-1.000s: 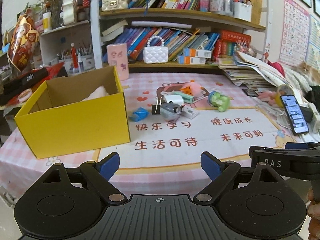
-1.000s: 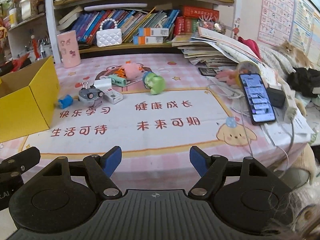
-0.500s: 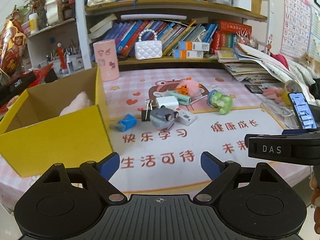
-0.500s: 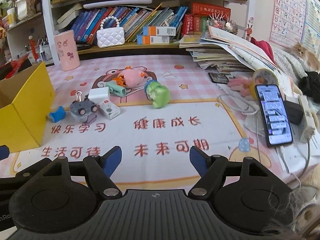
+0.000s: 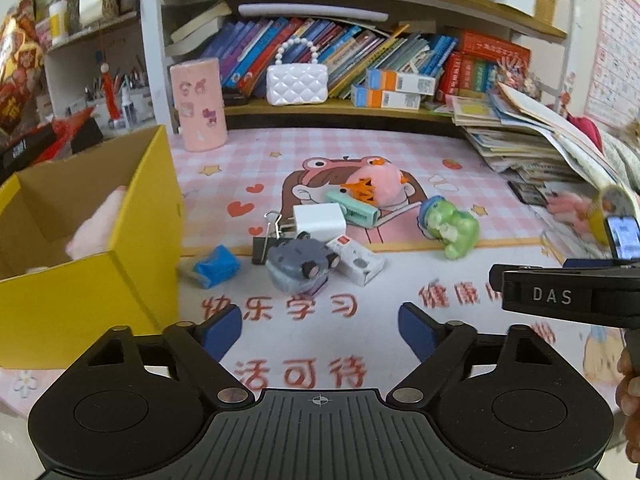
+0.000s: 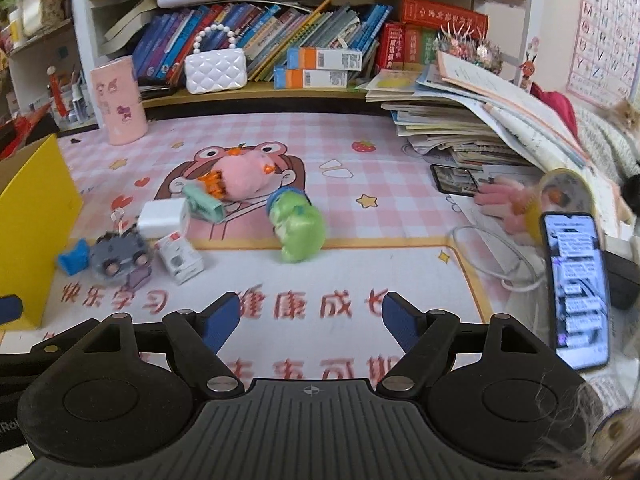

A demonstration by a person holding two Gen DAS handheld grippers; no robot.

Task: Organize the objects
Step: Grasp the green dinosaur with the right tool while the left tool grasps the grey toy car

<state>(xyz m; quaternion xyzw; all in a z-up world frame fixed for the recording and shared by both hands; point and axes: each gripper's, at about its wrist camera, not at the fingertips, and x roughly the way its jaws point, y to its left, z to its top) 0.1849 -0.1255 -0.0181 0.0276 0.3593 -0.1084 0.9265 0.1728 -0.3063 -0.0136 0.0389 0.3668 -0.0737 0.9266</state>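
Here both claws gape empty above the desk mat (image 5: 400, 152)

A tabletop (image 6: 400, 184) covered in a pink checked mat with a cartoon print and red Chinese characters runs back to a wooden bookshelf (image 5: 360, 110) crammed with leaning books. A white shelf unit (image 5: 100, 36) stands at the left. On the right wall hangs an alphabet chart (image 6: 608, 28). The light is bright and even.
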